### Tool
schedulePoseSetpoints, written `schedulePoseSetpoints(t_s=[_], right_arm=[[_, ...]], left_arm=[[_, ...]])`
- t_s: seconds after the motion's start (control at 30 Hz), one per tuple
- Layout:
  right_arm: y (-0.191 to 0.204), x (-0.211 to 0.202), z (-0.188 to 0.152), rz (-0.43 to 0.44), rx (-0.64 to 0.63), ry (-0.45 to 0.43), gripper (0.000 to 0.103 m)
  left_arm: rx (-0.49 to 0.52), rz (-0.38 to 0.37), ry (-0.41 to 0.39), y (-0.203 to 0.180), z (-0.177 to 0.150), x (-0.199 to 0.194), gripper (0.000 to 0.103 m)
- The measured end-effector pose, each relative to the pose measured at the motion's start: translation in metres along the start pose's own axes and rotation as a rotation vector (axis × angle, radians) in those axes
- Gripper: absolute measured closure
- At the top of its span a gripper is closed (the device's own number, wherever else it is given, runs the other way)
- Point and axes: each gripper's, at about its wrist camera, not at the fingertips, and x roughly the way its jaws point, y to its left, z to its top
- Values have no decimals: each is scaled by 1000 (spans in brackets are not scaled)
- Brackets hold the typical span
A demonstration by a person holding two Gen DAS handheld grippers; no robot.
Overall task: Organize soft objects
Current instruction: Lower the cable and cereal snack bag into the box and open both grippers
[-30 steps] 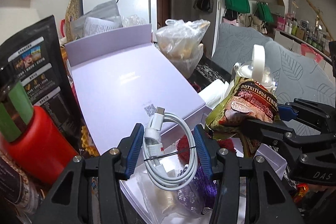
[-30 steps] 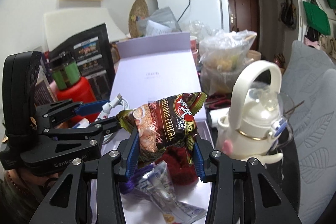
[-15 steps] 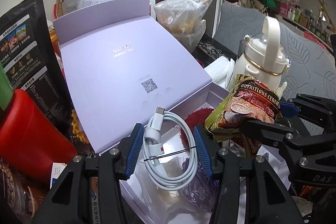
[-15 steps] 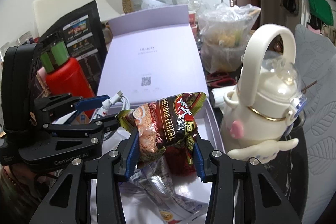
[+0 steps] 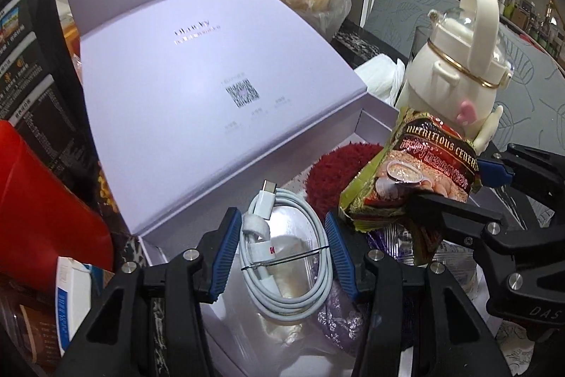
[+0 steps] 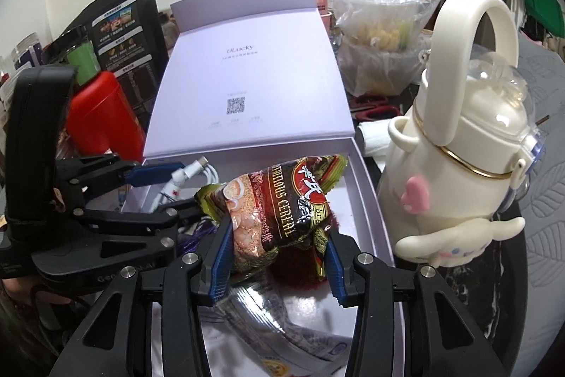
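Observation:
My left gripper point(image 5: 282, 253) is shut on a coiled white cable point(image 5: 282, 257) and holds it over the open lilac box point(image 5: 374, 119). The cable also shows in the right wrist view point(image 6: 190, 175). My right gripper point(image 6: 275, 257) is shut on a brown cereal packet point(image 6: 279, 211), also seen in the left wrist view point(image 5: 416, 175), above the box point(image 6: 367, 186). Inside the box lie a red fuzzy item point(image 5: 335, 172), a purple pouch point(image 5: 339, 317) and a clear plastic packet point(image 6: 282, 324). The box lid point(image 6: 247, 73) leans back, open.
A cream bottle with a loop handle point(image 6: 462, 143) stands just right of the box. A red canister point(image 6: 102, 115) and a black packet point(image 6: 123, 34) stand to the left. A plastic bag of food point(image 6: 381, 59) sits behind. A small white carton point(image 5: 74, 299) lies at the lower left.
Both grippers have moved forward and down toward the box while keeping their hold; the box interior and the cream bottle now appear closer and lower in view.

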Motion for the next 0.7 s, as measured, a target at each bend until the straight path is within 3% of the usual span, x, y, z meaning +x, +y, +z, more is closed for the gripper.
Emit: schedulePoseSetpoints(t_s=[0.23,0.47,0.6,0.63,0.7], right_arm=[[2,5,0,4,-6,15,56],[2,2,1,-9,-6,20,36],[6,-1,1,-57,-37,15,35],[7,-2,1,-58,-38,14,35],[5,-6,1,-46,-25,12,35]], left_arm=[[-26,-22,49,1,-1,13,54],[-37,-11,55,-4,-1,14,54],[-30,15,54,-7,-1,12,53],[-33,17,51,-7,-2,10,51],[-35,28,49,-7,-1,8,30]])
